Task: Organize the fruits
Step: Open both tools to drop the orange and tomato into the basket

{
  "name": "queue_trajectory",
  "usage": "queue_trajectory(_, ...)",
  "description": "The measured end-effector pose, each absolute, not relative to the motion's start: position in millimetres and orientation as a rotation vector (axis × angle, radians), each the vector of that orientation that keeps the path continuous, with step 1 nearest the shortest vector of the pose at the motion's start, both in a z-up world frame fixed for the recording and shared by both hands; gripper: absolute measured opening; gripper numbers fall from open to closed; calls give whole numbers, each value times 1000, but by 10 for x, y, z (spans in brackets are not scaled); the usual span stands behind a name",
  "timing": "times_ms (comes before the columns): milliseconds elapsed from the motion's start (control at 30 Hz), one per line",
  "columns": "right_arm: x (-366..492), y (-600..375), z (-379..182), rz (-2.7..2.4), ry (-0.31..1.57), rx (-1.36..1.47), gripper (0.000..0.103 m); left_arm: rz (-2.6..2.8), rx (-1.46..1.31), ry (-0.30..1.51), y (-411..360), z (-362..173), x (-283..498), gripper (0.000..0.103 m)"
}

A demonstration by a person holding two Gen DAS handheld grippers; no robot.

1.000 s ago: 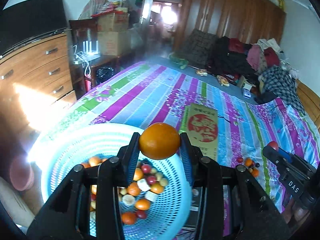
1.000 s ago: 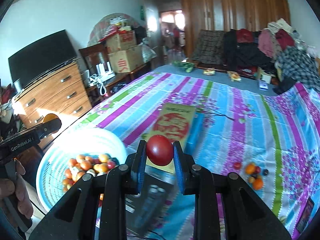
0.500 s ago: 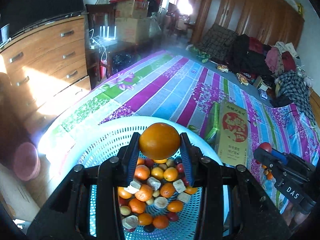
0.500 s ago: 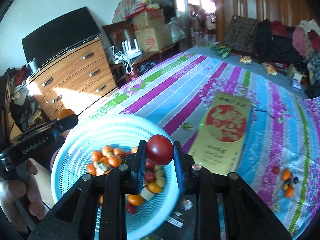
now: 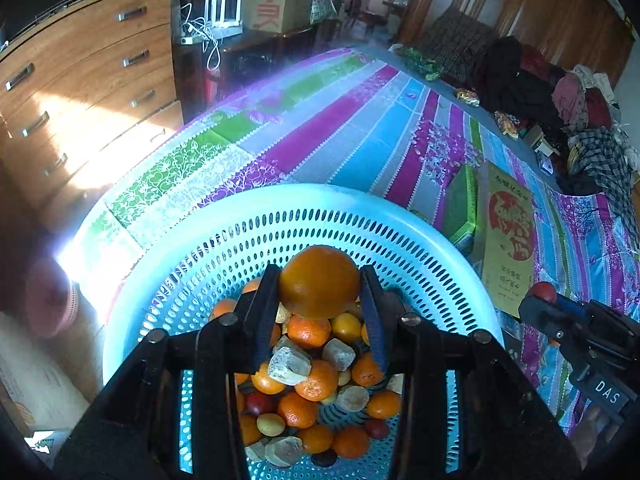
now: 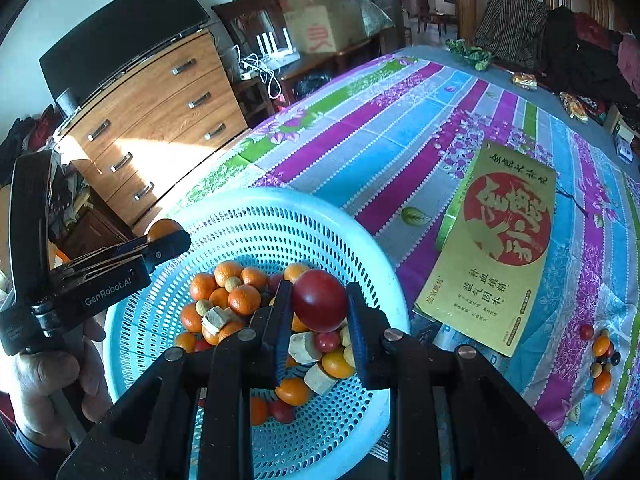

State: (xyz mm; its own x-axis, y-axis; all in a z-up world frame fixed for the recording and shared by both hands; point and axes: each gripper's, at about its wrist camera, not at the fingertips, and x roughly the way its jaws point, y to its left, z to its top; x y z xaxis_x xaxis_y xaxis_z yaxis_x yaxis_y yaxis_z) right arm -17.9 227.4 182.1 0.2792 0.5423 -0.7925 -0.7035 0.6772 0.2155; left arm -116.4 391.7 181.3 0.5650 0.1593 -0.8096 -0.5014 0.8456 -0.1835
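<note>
My left gripper is shut on an orange and hangs over the light blue perforated basket. My right gripper is shut on a red round fruit, also above the basket. Several oranges, small red and yellow fruits and pale cubes lie heaped in the basket. The left gripper shows at the left edge of the right wrist view, held by a hand. The right gripper shows at the right edge of the left wrist view.
The basket sits at the corner of a bed with a striped floral sheet. A gold and red box lies right of the basket. A small cluster of loose fruits rests on the sheet further right. A wooden dresser stands beyond the bed's left edge.
Both grippers have moved left and down, from beside the basket to above the fruit heap, each keeping its fruit. The basket now fills more of both views.
</note>
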Motion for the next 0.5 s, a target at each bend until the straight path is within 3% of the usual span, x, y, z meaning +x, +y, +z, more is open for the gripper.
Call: queue_trajectory(500,-125,2330,1656,838,1024,-194,29,378,-438,933,3966,1694,-1070,40)
